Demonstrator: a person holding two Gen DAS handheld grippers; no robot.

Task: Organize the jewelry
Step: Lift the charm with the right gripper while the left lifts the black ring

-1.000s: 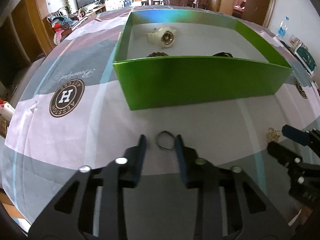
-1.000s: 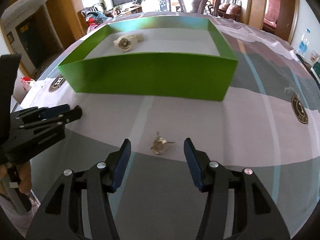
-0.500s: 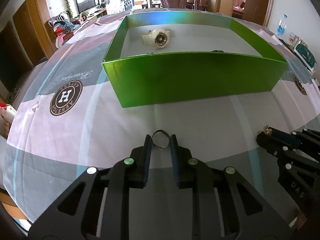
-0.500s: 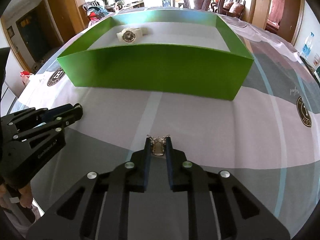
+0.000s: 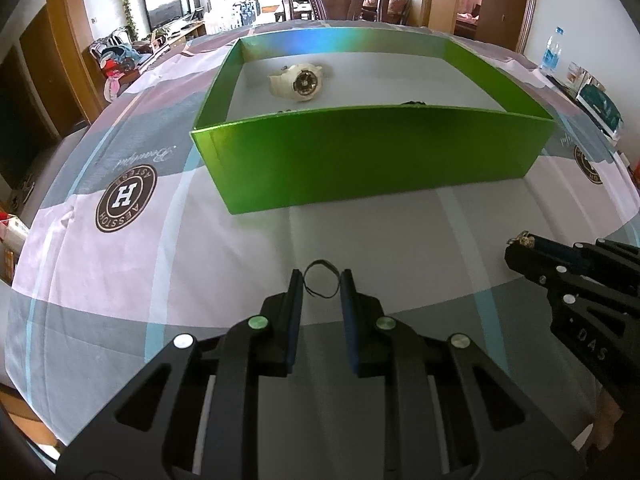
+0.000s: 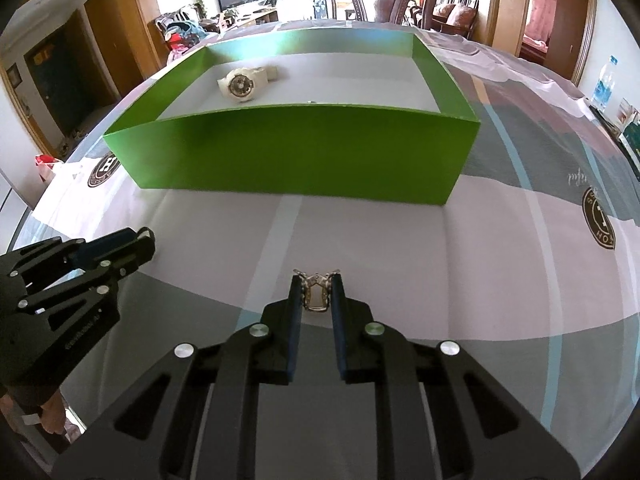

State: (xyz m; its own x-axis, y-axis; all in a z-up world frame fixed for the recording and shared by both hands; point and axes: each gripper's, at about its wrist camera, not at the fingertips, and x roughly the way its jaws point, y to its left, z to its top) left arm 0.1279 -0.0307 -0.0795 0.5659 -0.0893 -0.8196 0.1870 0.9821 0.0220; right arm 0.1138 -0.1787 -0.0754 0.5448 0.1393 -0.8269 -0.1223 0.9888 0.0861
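L gripper (image 5: 320,280) pinches thin ring (image 5: 320,279) at tips; R gripper (image 6: 316,290) clamps gold piece (image 6: 316,294).

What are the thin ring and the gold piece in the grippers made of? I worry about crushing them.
The thin ring, pinched by the left gripper, looks like dark elastic or wire: a hair-thin, slightly uneven loop with a matte look. The gold piece, clamped in the right gripper, looks like polished metal: bright glints, rigid prongs. Neither is certain.

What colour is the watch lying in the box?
Cream-white strap and case with a dark, gold-toned dial; the watch shows best in the left wrist view, inside the green box.
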